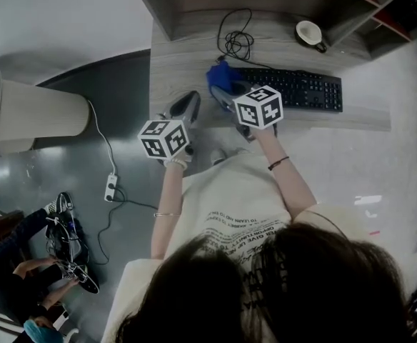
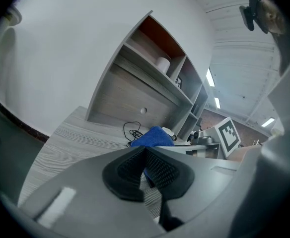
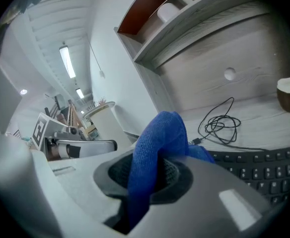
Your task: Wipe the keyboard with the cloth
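A black keyboard [image 1: 294,89] lies on the wooden desk [image 1: 187,56]; its keys [image 3: 264,165] show at the lower right of the right gripper view. My right gripper [image 1: 228,93] hovers at the keyboard's left end and is shut on a blue cloth [image 3: 155,143], which bulges up out of the jaws. In the head view the cloth [image 1: 218,77] covers the keyboard's left edge. My left gripper [image 1: 189,102] hangs over the desk's front left part, just left of the cloth [image 2: 154,136]. Its ribbed pads [image 2: 130,170] meet with nothing between them.
A coiled black cable [image 1: 237,43] lies behind the keyboard, and a white cup [image 1: 310,33] stands at the back right. Shelving [image 2: 160,63] rises behind the desk. Left of the desk are a grey floor, a power strip [image 1: 111,187] and a round white table [image 1: 30,113].
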Tool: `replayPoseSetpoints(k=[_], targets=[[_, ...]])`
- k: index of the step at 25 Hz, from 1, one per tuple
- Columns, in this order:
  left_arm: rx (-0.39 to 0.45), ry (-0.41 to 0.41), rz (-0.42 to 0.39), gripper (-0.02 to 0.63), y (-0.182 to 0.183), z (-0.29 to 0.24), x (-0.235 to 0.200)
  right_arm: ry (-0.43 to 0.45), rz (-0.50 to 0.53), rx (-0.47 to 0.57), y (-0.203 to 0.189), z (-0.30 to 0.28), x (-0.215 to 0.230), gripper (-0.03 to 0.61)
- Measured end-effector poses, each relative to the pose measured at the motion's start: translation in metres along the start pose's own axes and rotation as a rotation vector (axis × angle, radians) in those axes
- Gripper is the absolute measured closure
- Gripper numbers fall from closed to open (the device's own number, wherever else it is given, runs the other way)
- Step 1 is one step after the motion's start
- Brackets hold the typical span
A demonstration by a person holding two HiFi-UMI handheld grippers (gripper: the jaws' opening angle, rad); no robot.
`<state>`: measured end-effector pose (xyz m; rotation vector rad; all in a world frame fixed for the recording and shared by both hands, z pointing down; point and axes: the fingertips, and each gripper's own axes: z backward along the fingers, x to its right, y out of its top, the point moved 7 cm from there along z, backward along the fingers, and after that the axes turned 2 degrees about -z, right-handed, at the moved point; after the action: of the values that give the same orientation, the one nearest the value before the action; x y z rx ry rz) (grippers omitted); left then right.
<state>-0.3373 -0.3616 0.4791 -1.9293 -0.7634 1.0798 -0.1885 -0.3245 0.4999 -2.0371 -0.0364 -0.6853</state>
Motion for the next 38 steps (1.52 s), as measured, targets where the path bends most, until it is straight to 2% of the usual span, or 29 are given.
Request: replayPoseSetpoints(k=[6,21,25,30,38], targets=[[0.035,0.039,-0.006,0.617,0.002,0.0,0.005,0.054,-0.031,0.044,0.009,0.008,0.0,0.52],[0.069,0.052,-0.044,0.617,0.002,-0.003,0.025,0.147,-0.03,0.14,0.019,0.034,0.003,0.52],[0.089,0.067,-0.056,0.617,0.003,-0.002,0.03,0.168,-0.018,0.166,0.021,0.042,0.004,0.52],[0.092,0.103,-0.117,0.617,0.003,-0.002,0.04,0.187,0.0,0.188,0.024,0.055,0.007,0.52],[0.162,0.12,-0.128,0.617,0.005,-0.004,0.059,0.187,0.082,0.237,0.029,0.081,0.011,0.52]])
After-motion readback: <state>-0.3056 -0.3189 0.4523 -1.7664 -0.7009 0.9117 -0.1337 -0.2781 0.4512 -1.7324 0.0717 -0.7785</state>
